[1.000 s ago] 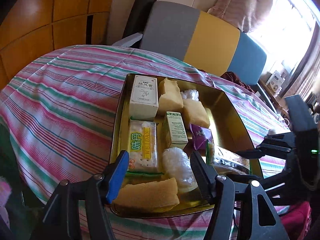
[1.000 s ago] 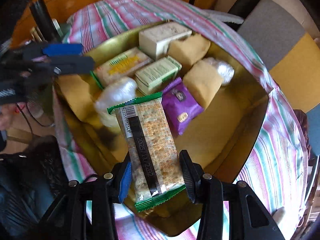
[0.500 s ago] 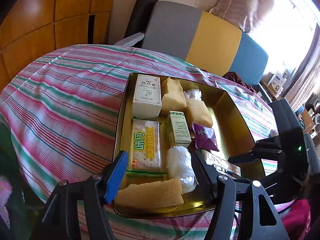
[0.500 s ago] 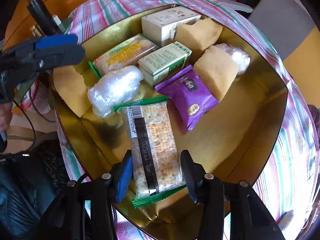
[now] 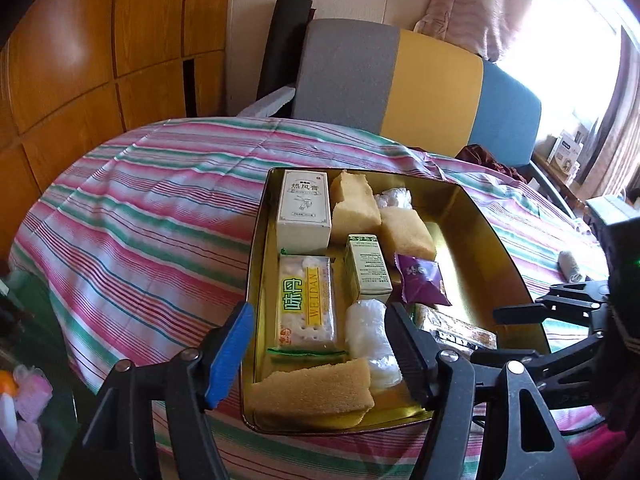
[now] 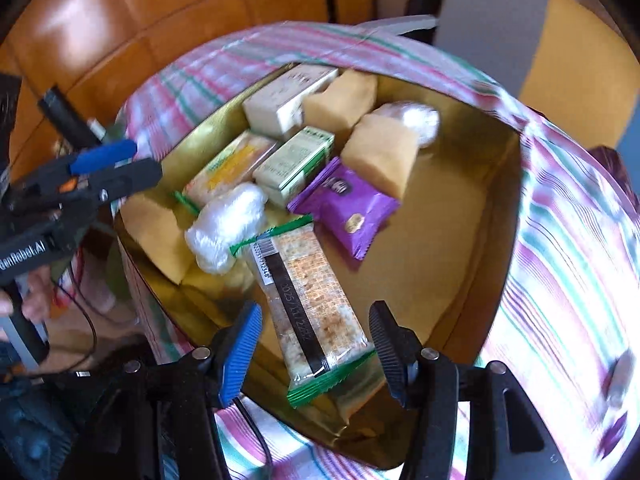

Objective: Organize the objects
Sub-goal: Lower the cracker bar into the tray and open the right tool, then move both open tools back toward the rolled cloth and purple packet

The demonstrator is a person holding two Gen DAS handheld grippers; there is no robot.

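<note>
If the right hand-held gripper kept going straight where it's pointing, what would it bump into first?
Most likely the cracker packet with the green ends, lying in the gold tin. It sits right between the fingers of the right hand-held gripper, whose jaws have just been opening and are not touching it. How far down it lies is hard to judge.

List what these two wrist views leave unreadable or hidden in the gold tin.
- Cracker packet with the barcode: left wrist view, mostly hidden behind the left gripper's black finger.
- White box's print: right wrist view, motion blur.
- Small clear-wrapped bundle at the tin's far end: contents unreadable, half behind a sponge block.
- Tin's near corner: right wrist view, behind the right gripper.
</note>
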